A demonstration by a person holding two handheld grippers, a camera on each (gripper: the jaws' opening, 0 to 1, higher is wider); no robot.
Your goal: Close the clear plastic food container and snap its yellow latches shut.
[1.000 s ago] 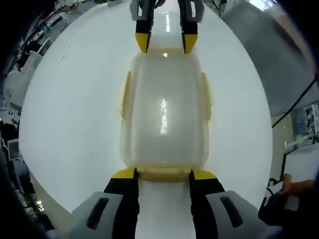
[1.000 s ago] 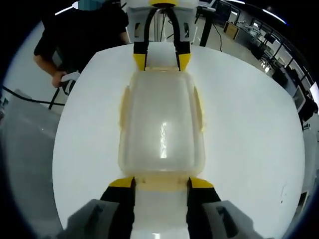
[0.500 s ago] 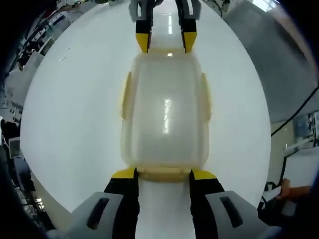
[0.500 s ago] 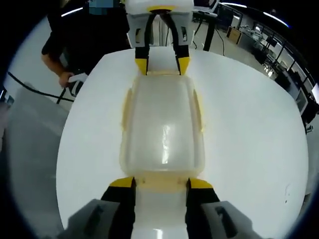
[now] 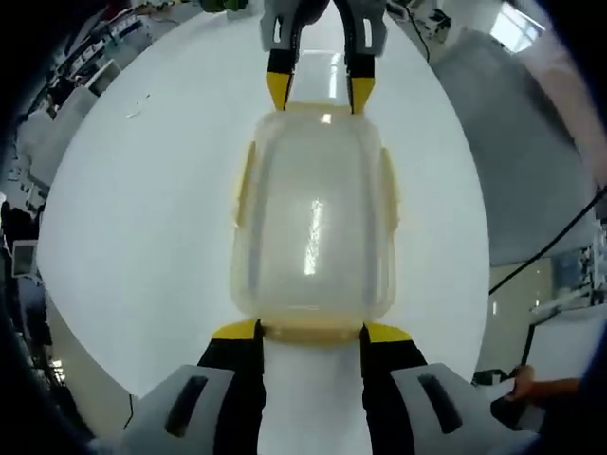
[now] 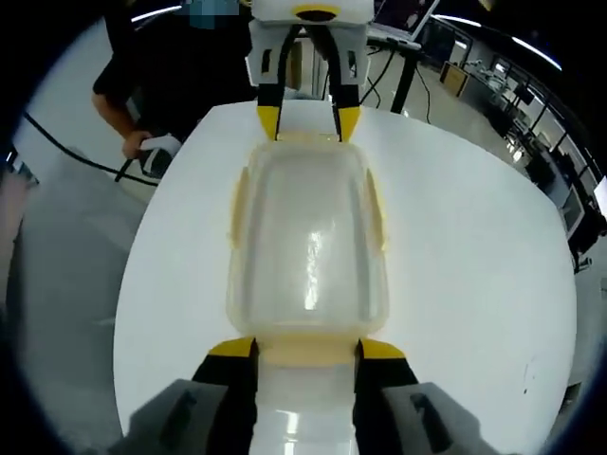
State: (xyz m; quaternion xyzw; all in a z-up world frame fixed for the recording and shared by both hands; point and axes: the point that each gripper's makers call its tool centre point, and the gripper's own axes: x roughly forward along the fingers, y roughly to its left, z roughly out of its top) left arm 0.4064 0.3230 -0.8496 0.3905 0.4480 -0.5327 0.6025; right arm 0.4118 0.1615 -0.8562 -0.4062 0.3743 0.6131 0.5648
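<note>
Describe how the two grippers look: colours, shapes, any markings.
Both look alike. The left gripper has two black jaws with yellow tips, rising from grey shells that each bear a dark slot. The right gripper is the same; seen from opposite, it has a light housing.

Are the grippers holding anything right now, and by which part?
Each gripper sits at one short end of the container, its open jaws either side of that end's yellow latch. Whether they press on it cannot be told.

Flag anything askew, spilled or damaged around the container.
Nothing stands out. The clear container sits square on the white table, lid on, nothing spilled. The left claw and right claw bracket its end latches, and the long-side latches lie against the walls.
</note>
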